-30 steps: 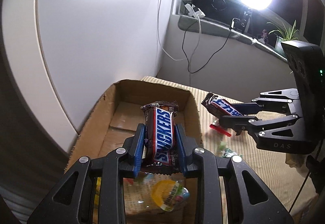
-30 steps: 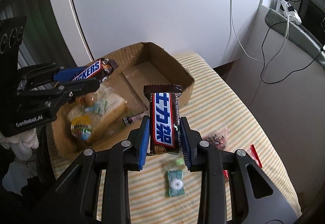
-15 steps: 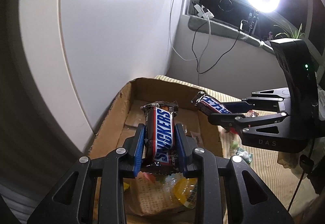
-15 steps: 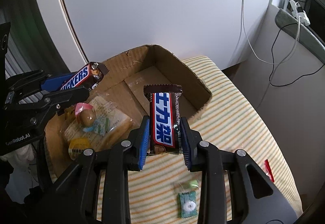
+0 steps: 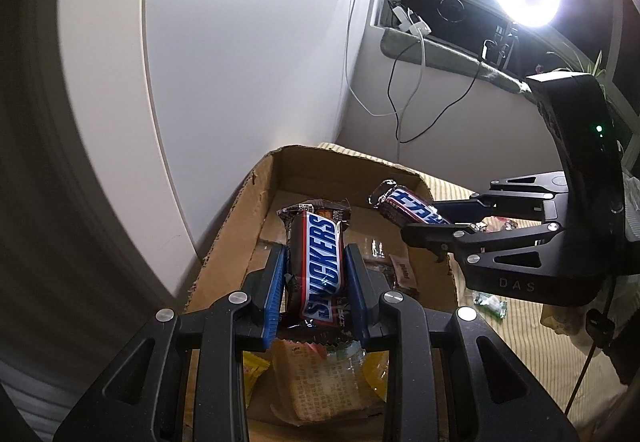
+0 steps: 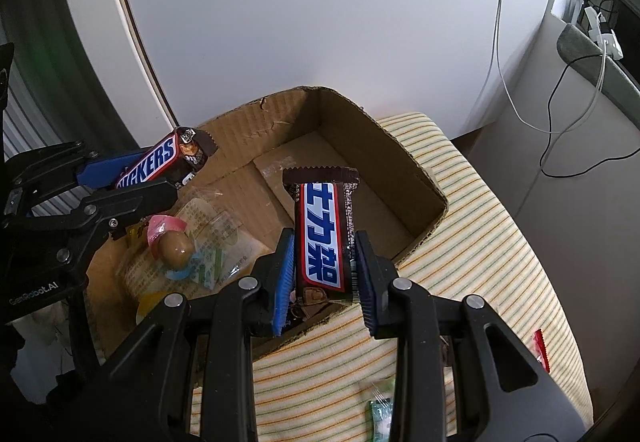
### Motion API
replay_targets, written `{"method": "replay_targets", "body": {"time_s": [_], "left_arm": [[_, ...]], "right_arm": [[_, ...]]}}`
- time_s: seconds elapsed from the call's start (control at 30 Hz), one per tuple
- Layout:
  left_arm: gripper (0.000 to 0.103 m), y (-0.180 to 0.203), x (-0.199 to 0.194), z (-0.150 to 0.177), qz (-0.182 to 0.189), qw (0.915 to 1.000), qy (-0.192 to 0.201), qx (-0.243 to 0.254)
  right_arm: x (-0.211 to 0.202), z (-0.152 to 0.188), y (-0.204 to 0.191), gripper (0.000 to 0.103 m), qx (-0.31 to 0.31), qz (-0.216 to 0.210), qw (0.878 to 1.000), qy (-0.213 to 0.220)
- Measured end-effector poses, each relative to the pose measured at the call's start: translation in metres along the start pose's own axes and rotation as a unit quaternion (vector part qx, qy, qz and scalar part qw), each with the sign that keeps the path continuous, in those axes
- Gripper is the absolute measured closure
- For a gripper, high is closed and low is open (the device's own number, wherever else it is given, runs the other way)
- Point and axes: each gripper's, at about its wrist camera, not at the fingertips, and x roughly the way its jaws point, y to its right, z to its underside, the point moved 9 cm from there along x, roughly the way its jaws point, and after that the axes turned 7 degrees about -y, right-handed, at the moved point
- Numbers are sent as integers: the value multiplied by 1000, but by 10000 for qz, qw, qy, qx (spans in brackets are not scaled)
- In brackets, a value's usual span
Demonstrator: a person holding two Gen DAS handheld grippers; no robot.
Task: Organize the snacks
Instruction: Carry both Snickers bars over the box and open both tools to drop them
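Note:
My left gripper (image 5: 315,256) is shut on a Snickers bar (image 5: 320,270), held over the near half of an open cardboard box (image 5: 236,217). The same bar (image 6: 160,161) pokes out of that gripper at the left of the right wrist view. My right gripper (image 6: 325,242) is shut on a second Snickers bar (image 6: 323,238) with Chinese lettering, hovering above the box's (image 6: 400,161) near edge. In the left wrist view that bar (image 5: 404,207) hangs over the box's right wall. Snack packets (image 6: 200,242) lie in the box's left part.
The box sits on a striped cloth (image 6: 492,242). A green candy (image 6: 380,418) and a red wrapper (image 6: 541,350) lie loose on the cloth. A white wall panel (image 6: 320,21) stands behind the box, with cables (image 5: 400,97) hanging from the windowsill.
My right gripper has carried its bar leftward from above the cloth to over the box's edge. The left gripper has barely moved with its bar.

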Motion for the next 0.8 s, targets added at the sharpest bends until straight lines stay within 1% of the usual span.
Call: {"method": "replay_targets", "body": {"time_s": [0.37, 0.4, 0.43, 0.47, 0.5, 0.57, 0.63, 0.7, 0.8], "left_arm": [[73, 0, -2, 2, -77, 10000, 0, 35], [67, 0, -3, 1, -93, 9999, 14, 41], [56, 0, -4, 1, -120, 9999, 32, 44], [54, -1, -5, 1, -152, 9999, 60, 55], [53, -1, -6, 1, -172, 9998, 76, 66], [52, -2, -8, 1, -182, 9998, 81, 71], [43, -2, -8, 1, -181, 9998, 92, 59], [42, -2, -11, 1, -172, 9998, 119, 60], [34, -1, -15, 2, -193, 9997, 142, 69]], "right_arm": [[-5, 0, -1, 73, -38, 128, 9999, 72], [-6, 1, -1, 67, -38, 143, 9999, 73], [-7, 1, 0, 62, -39, 169, 9998, 88], [-9, 1, 1, 49, -36, 215, 9997, 144], [-12, 1, 1, 40, -32, 260, 9995, 197], [-16, 2, 3, 37, -21, 315, 9991, 273], [-21, 2, 5, 33, -15, 389, 9988, 302], [-25, 2, 6, 27, -25, 461, 9983, 349], [-30, 3, 7, 26, -16, 507, 9979, 397]]}}
